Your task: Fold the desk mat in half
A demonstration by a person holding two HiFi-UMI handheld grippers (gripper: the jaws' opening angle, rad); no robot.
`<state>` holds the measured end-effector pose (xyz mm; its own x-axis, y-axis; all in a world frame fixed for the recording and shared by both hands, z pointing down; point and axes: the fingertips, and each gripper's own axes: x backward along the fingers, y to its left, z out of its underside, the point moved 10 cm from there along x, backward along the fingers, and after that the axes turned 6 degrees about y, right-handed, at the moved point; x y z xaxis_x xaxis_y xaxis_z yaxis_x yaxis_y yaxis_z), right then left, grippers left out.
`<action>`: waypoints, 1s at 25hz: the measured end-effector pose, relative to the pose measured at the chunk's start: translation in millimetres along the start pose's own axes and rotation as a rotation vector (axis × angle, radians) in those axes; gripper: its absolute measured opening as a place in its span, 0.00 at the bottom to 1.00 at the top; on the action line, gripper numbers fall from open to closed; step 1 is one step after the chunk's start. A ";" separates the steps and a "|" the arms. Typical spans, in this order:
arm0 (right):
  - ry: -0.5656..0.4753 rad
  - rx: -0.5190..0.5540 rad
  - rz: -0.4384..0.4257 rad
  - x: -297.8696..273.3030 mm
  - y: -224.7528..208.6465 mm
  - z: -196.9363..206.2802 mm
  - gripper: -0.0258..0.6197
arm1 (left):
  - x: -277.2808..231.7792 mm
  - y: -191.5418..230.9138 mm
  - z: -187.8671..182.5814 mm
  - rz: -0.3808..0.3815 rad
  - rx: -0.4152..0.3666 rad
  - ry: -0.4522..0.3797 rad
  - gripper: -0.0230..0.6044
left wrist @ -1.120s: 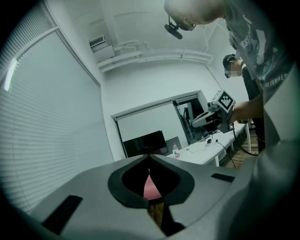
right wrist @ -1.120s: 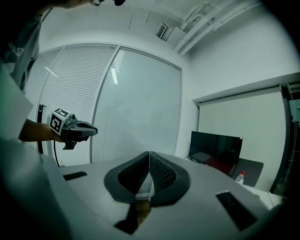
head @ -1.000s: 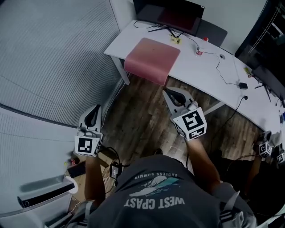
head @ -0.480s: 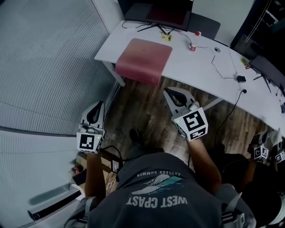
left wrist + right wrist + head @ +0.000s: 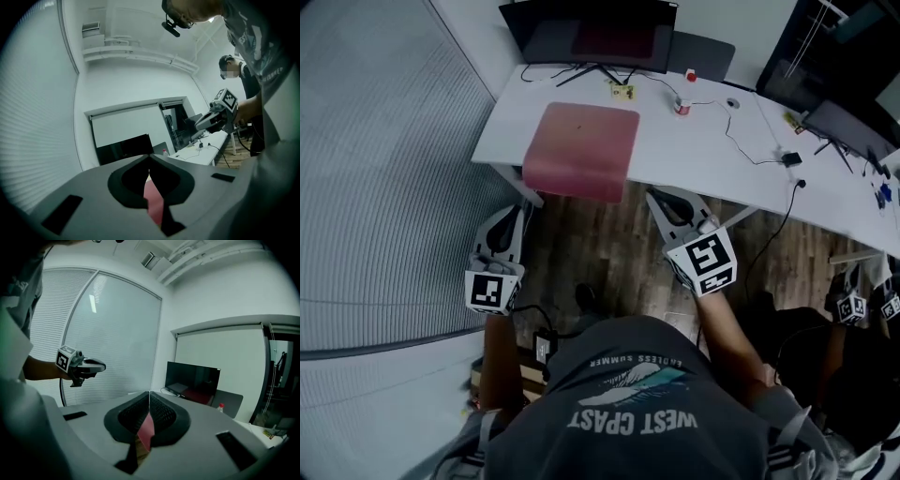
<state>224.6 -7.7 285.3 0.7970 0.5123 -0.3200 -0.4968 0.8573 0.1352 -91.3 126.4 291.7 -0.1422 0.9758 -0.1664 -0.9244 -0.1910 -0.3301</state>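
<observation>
A pink desk mat (image 5: pixel 581 150) lies flat on the left part of the white desk (image 5: pixel 712 155), its near edge hanging over the desk's front. My left gripper (image 5: pixel 522 208) is shut and empty, level, just short of the mat's near left corner. Held below the desk's front edge, right of the mat, my right gripper (image 5: pixel 653 195) is also shut and empty. In the left gripper view the jaws (image 5: pixel 150 157) meet, with the mat (image 5: pixel 153 199) showing beyond them. The right gripper view shows its jaws (image 5: pixel 149 393) closed, the mat (image 5: pixel 146 427) ahead.
A dark monitor (image 5: pixel 591 33) stands at the desk's back, with cables and a small red-capped bottle (image 5: pixel 682 105) to its right. Another person with marker-cube grippers (image 5: pixel 853 305) is at the far right. A blind-covered glass wall (image 5: pixel 384 169) runs along the left. Wooden floor lies below.
Both grippers have moved forward toward the desk, the left one farther. The desk and mat now sit closer in the head view. Both stay shut.
</observation>
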 end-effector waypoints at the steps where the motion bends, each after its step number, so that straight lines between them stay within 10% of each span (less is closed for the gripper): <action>1: 0.008 -0.004 0.007 -7.8 -0.2 -2.8 0.08 | -5.9 9.0 4.0 0.015 -0.003 -0.010 0.06; 25: 0.154 -0.086 0.125 -158.4 18.2 -28.5 0.08 | -101.1 167.3 87.4 0.183 0.040 -0.016 0.06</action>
<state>79.5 -74.7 311.8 0.6691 0.5945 -0.4459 -0.6210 0.7769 0.1040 -262.5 5.1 334.5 -0.3150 0.9266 -0.2052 -0.8957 -0.3617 -0.2586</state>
